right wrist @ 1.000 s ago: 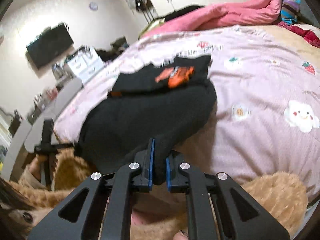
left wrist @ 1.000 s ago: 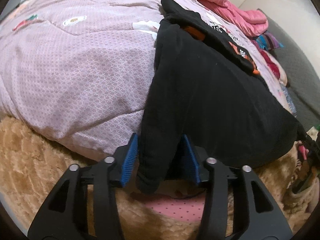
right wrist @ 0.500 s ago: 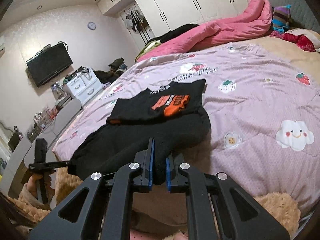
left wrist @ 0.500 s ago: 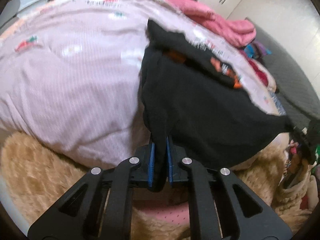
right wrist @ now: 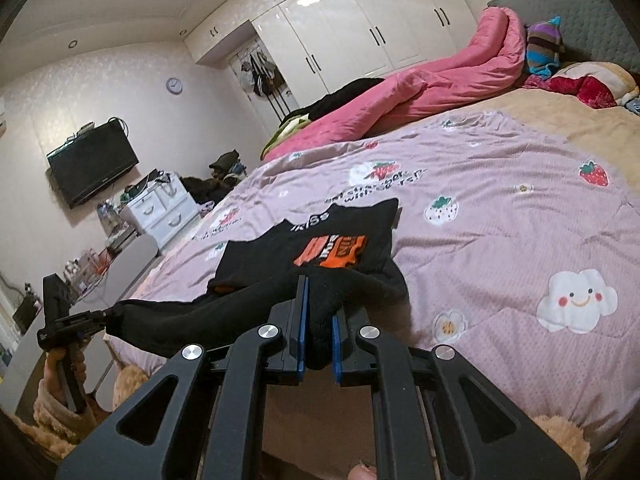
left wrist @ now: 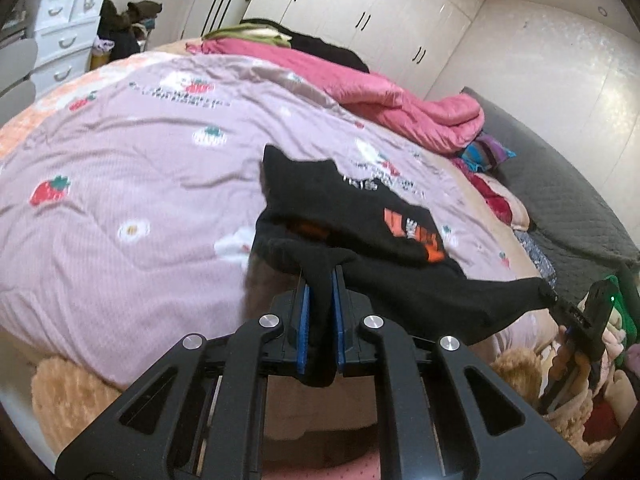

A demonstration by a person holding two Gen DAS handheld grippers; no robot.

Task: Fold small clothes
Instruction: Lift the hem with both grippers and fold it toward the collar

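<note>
A small black garment (left wrist: 360,216) with an orange print lies on the pink strawberry quilt (left wrist: 120,184); its near hem is lifted and stretched taut between my grippers. My left gripper (left wrist: 320,280) is shut on one hem corner. My right gripper (right wrist: 320,292) is shut on the other corner. The garment (right wrist: 312,240) shows its folded upper part flat on the quilt (right wrist: 500,240). The right gripper shows at the right edge of the left wrist view (left wrist: 556,300), the left gripper at the left of the right wrist view (right wrist: 100,316).
A rolled pink duvet (left wrist: 392,96) (right wrist: 420,92) lies along the far side of the bed. Pillows and a striped item (right wrist: 544,48) sit by the grey headboard (right wrist: 588,16). A white drawer unit (right wrist: 160,208) and a wall TV (right wrist: 92,164) stand at the left. A tan fluffy blanket (left wrist: 68,392) hangs below the quilt.
The left gripper closed on the hem corner. Both grippers rose and drew the hem taut, so the views now look across the bed instead of down at it.
</note>
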